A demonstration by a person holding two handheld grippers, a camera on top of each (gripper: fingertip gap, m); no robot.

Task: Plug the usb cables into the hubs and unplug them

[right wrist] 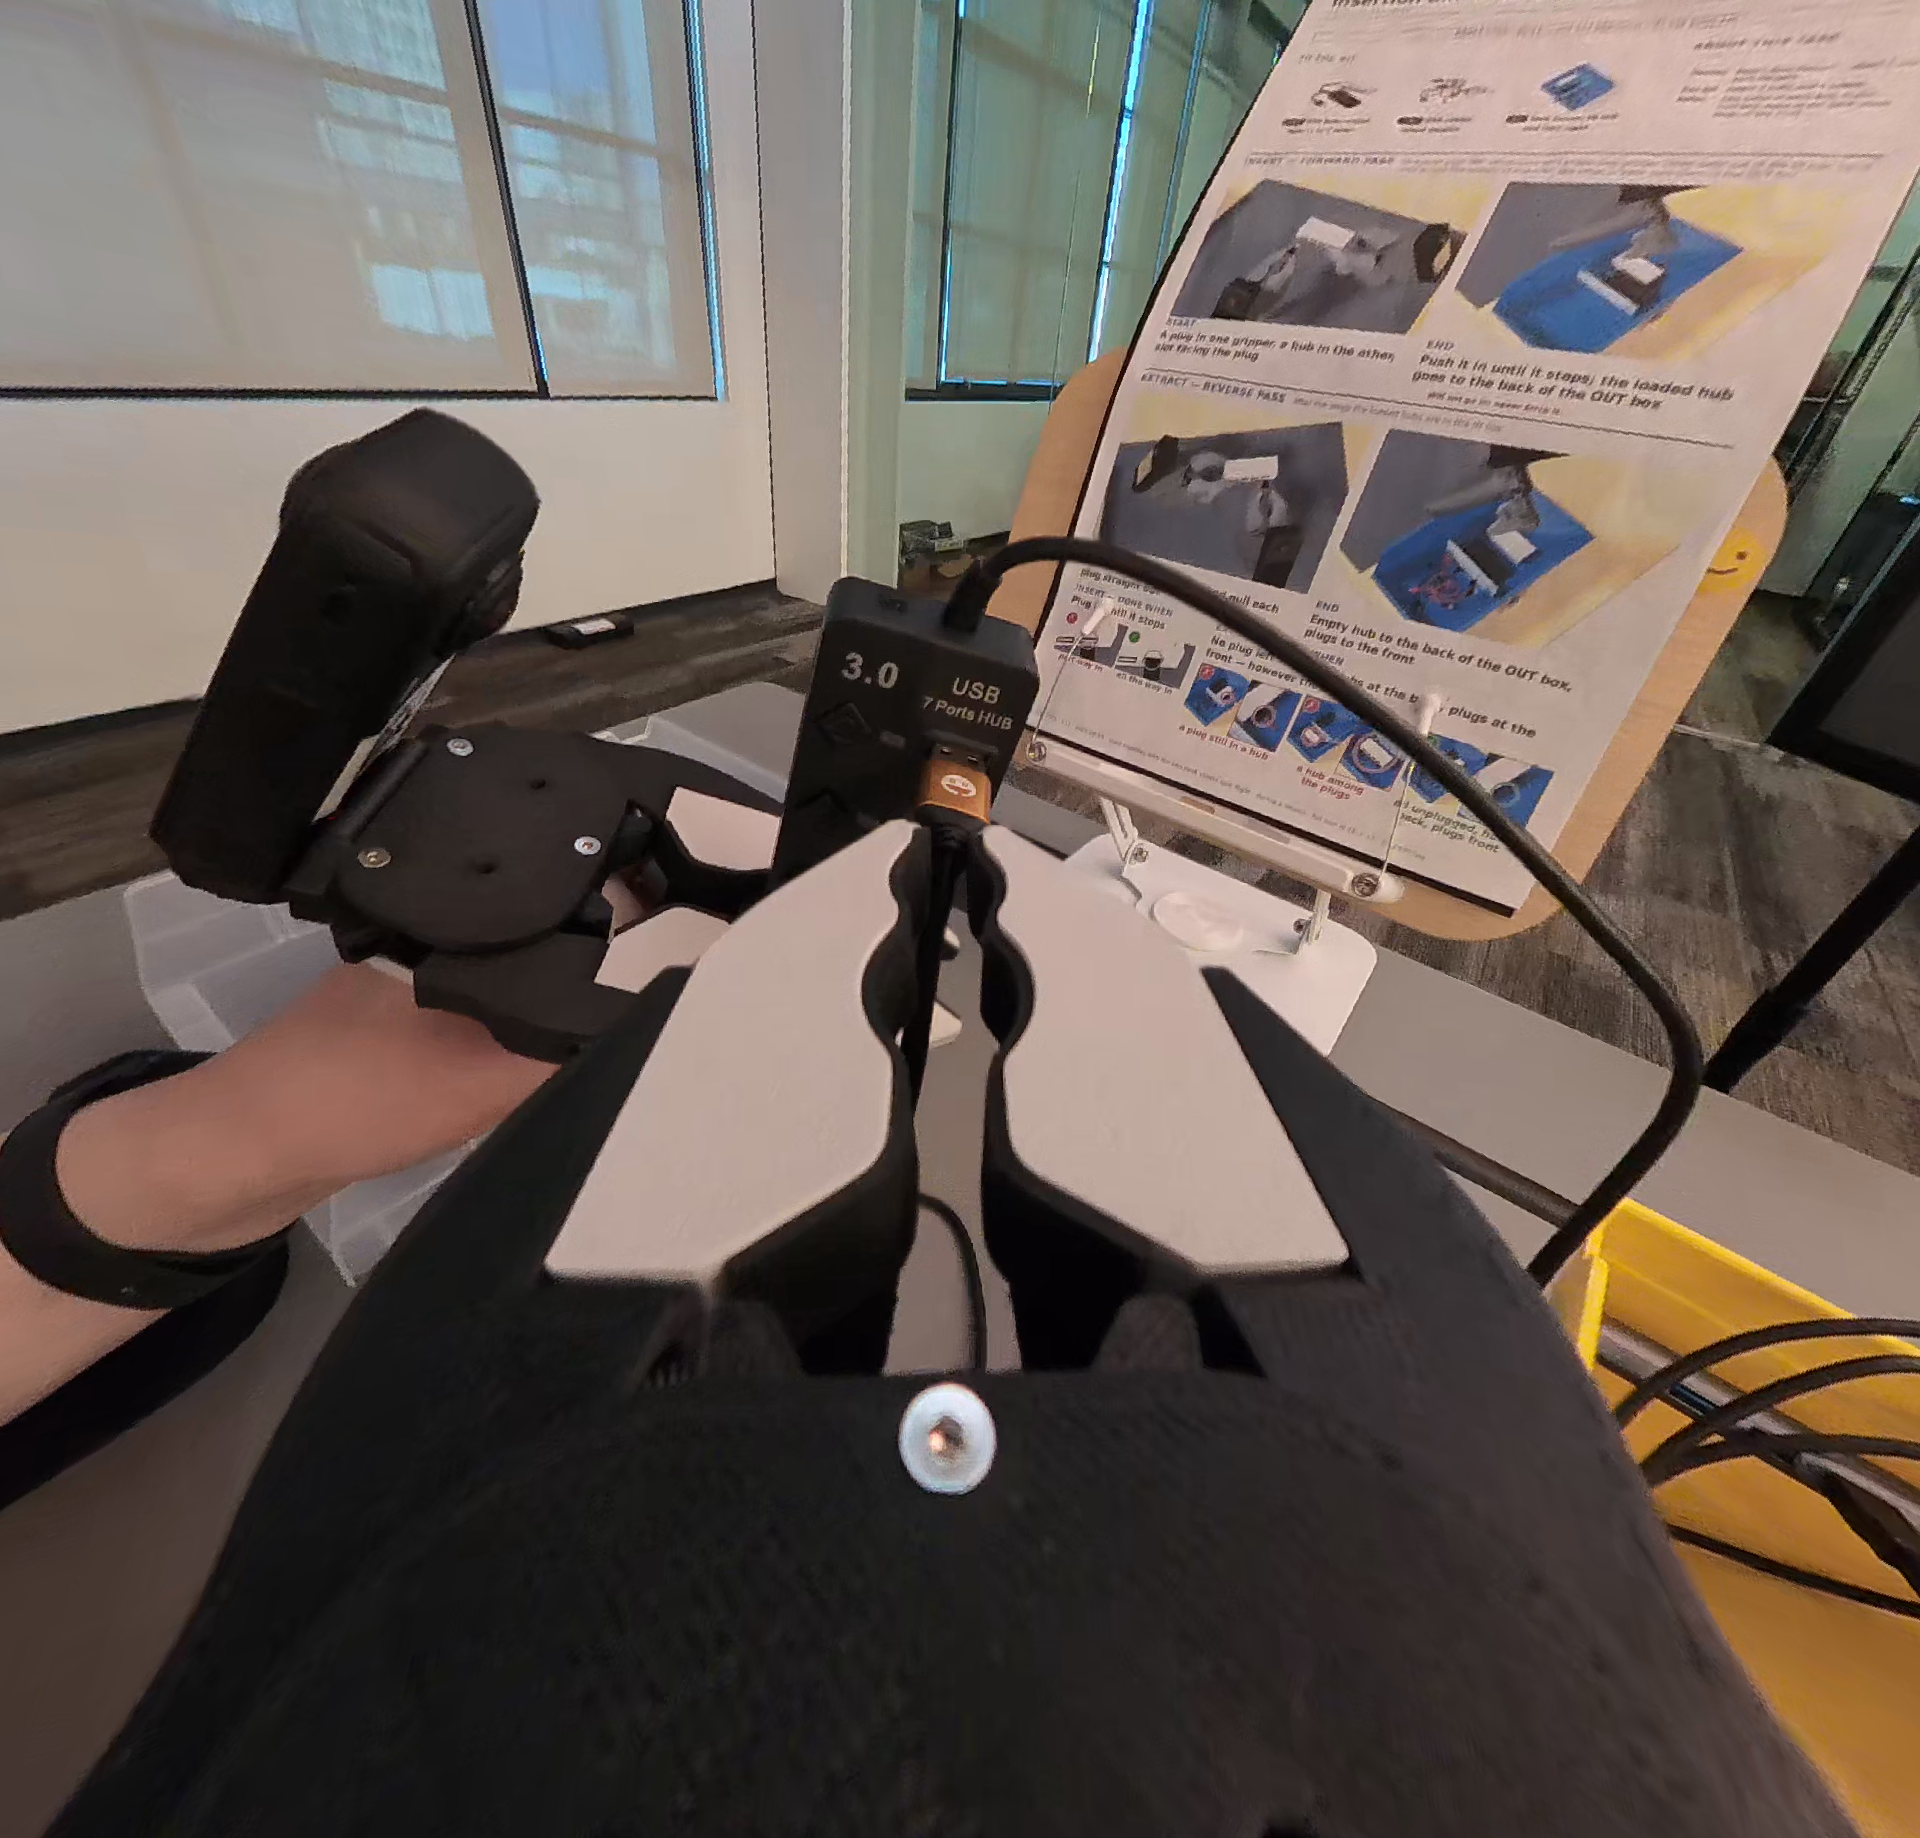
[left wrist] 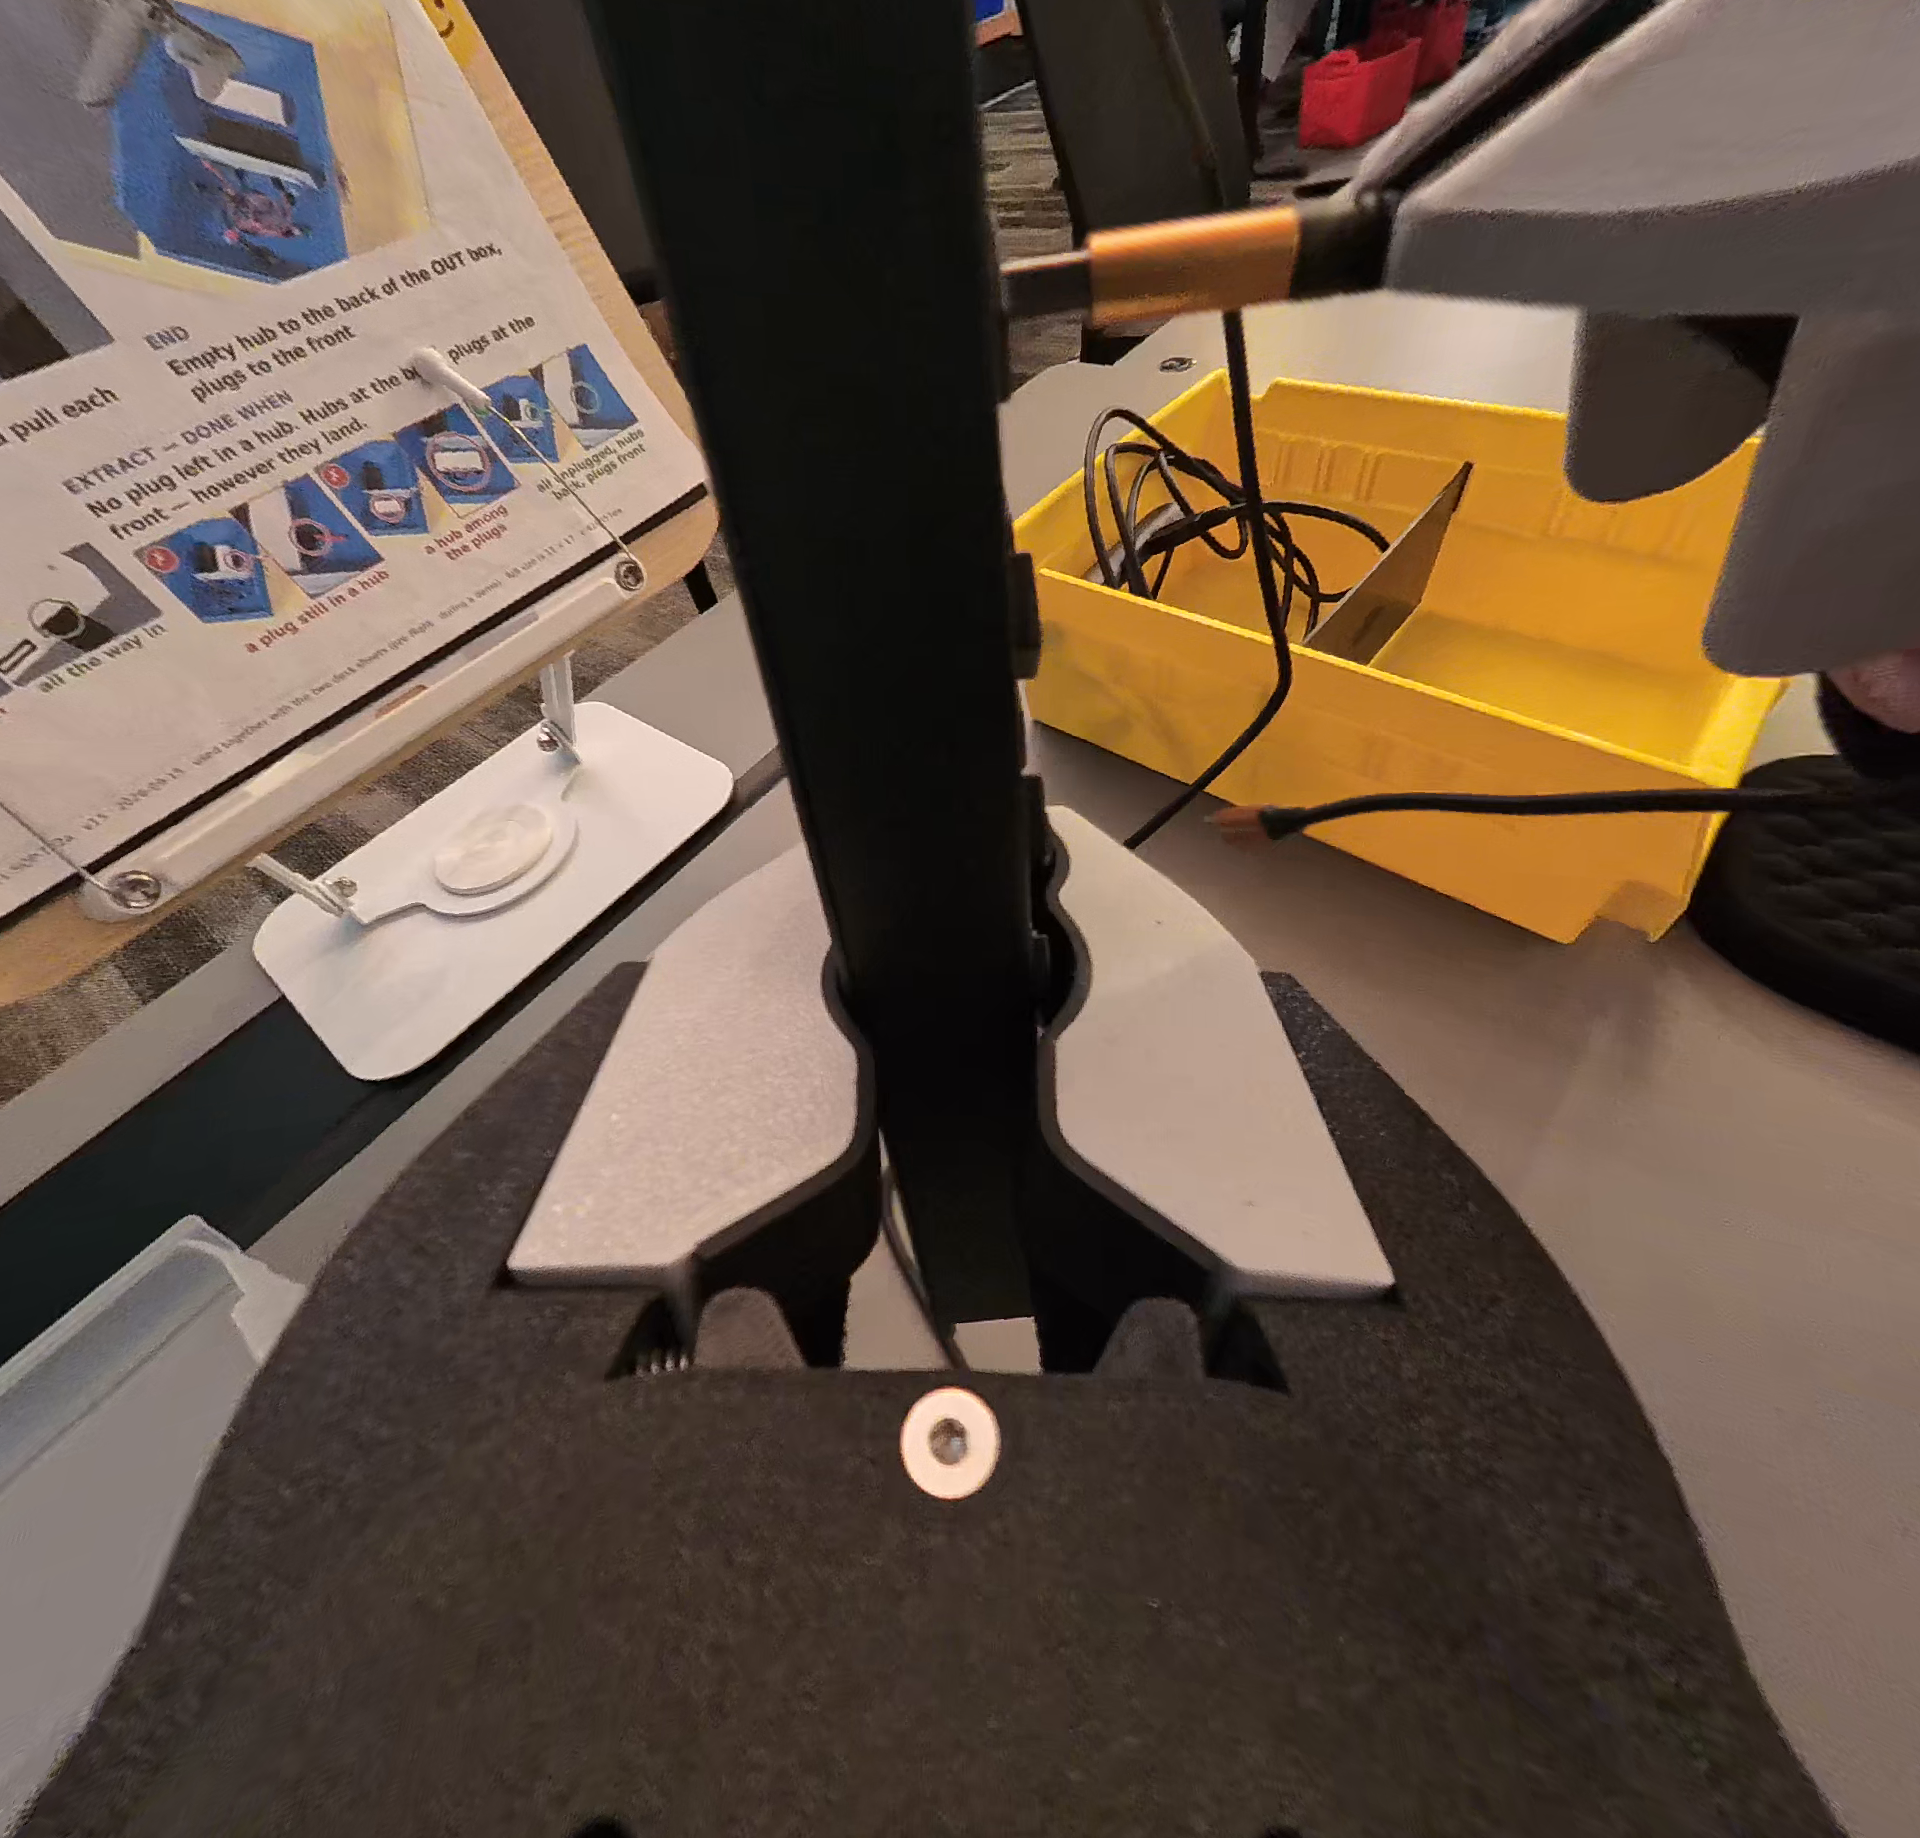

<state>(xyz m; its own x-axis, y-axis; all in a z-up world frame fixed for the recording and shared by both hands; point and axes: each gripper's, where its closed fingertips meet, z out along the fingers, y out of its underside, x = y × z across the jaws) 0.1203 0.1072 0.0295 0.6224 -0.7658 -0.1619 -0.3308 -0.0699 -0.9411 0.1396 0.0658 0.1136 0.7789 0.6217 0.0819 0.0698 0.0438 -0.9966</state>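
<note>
A grey table (left wrist: 1558, 1113) is carrying a yellow bin (left wrist: 1455, 749) at 2 o'clock, cables (left wrist: 1195, 521) lying inside.
Left wrist view: the left gripper (left wrist: 951, 967) is clamping the upright black hub (left wrist: 831, 438). Right wrist view: the right gripper (right wrist: 948, 853) is pinching the orange plug (right wrist: 954, 782) at 12 o'clock, its tip sitting in the hub.

Hub (left wrist: 831, 438) top cut off by frame edge, yellow bin (right wrist: 1766, 1425) mostly out of frame, sheet's small print blurred
</note>
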